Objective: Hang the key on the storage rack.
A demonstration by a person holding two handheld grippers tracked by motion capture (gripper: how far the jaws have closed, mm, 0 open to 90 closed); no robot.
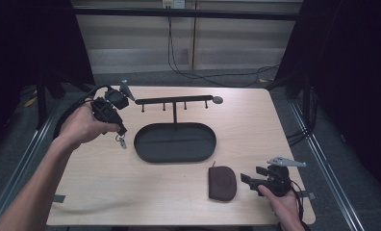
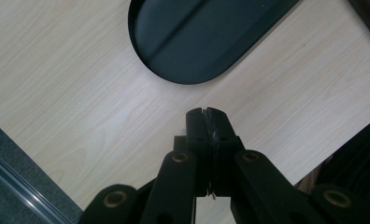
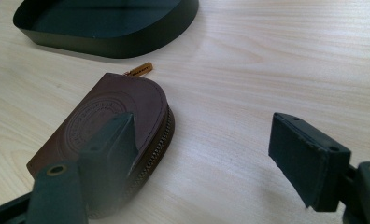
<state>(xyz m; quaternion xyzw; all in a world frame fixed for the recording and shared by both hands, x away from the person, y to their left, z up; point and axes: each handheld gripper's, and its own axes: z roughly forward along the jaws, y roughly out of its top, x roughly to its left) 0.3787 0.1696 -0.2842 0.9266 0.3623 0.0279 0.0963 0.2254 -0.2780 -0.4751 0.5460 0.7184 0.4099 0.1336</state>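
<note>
Hanging from the clamped left gripper [image 1: 117, 130], the keys [image 1: 121, 140] ride toward the hook rack [image 1: 174, 101] for hanging, while the right gripper [image 3: 206, 154] waits wide-jawed beside the brown pouch [image 3: 110, 116].

A lab-like recording room is suggested: a pale wooden worktop [image 1: 256, 125] is flanked by dark curtains [image 1: 352, 72], metal floor rails [image 1: 323, 159] are seen beside it, and loose cables [image 1: 212, 74] are trailed across grey carpet.

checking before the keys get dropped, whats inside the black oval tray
Nothing visible inside the black oval tray except the stand post rising from its back edge. The near wall hides a thin strip of floor.
</note>
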